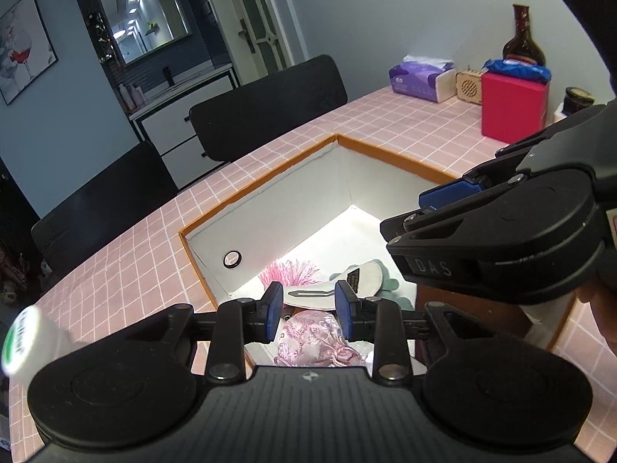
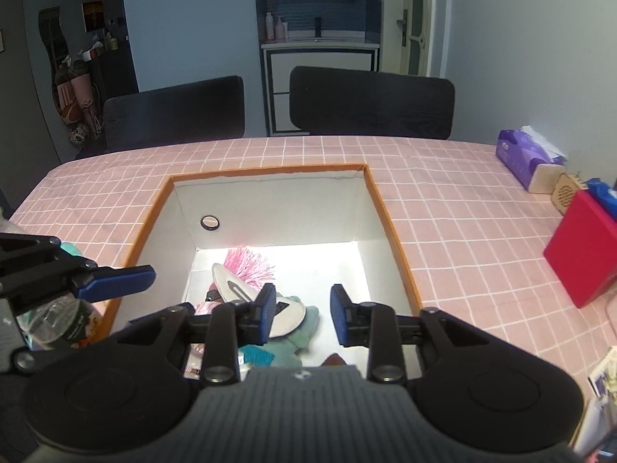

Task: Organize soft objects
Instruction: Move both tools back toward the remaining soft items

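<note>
An orange-rimmed white box (image 1: 258, 185) (image 2: 270, 169) stands open on the pink checked tablecloth. In it lie a pink tassel (image 1: 289, 272) (image 2: 250, 266), a white oval fabric piece with a black label (image 1: 347, 283) (image 2: 235, 285), a teal plush item (image 1: 395, 287) (image 2: 304, 332) and a pink brocade pouch (image 1: 308, 335). My left gripper (image 1: 309, 308) hovers open above the pouch at the box's near edge, with nothing pressed between its blue pads. My right gripper (image 2: 303, 312) hangs open over the teal plush and holds nothing; it also shows in the left wrist view, right gripper (image 1: 416, 212).
A purple tissue box (image 1: 418, 79) (image 2: 524, 158), a small wooden box (image 1: 470, 85), a red box (image 1: 515, 106) (image 2: 578, 254) and a dark bottle (image 1: 522, 44) stand by the right wall. Two black chairs (image 2: 370, 102) face the far edge. A white bottle (image 1: 23, 339) stands at the left.
</note>
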`<state>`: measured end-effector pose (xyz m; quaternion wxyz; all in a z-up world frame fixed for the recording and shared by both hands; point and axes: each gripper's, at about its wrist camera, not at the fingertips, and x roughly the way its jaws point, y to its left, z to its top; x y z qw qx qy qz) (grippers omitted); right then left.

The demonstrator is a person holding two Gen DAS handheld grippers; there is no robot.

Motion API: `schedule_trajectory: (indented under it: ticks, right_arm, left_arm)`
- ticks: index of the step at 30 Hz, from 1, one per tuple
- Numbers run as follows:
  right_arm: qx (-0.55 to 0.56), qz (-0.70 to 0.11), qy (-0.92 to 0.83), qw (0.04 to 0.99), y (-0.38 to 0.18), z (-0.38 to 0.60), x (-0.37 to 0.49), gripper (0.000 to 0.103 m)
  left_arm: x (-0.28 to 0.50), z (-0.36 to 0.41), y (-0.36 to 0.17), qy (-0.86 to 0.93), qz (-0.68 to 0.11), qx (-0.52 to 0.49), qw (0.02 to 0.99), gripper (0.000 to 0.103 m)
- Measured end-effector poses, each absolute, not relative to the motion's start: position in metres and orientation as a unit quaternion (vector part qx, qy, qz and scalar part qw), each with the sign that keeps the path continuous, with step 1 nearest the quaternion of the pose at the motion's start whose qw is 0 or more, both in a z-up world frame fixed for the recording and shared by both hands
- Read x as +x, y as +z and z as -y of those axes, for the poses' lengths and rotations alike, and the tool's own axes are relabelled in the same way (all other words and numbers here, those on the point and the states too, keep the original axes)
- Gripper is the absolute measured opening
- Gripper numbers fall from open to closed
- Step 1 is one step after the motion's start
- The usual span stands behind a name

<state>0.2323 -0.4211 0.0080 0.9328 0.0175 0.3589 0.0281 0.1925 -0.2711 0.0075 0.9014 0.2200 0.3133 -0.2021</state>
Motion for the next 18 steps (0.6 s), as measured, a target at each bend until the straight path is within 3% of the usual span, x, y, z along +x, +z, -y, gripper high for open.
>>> schedule_trajectory:
  ticks: [11,18]
  right_arm:
    - [0.031,-0.344,0.014,0.939,0.032,0.407,0.155,0.037]
    - [0.039,-0.327,0.034,0.943,0.037,0.384,0.099,0.048]
  left_arm:
    - [0.126,0.220,0.042,-0.275,-0.257,0.154,0.913,0.036]
    - [0.087,0.173,0.046,-0.304,-0.220,0.122,0.919,0.036]
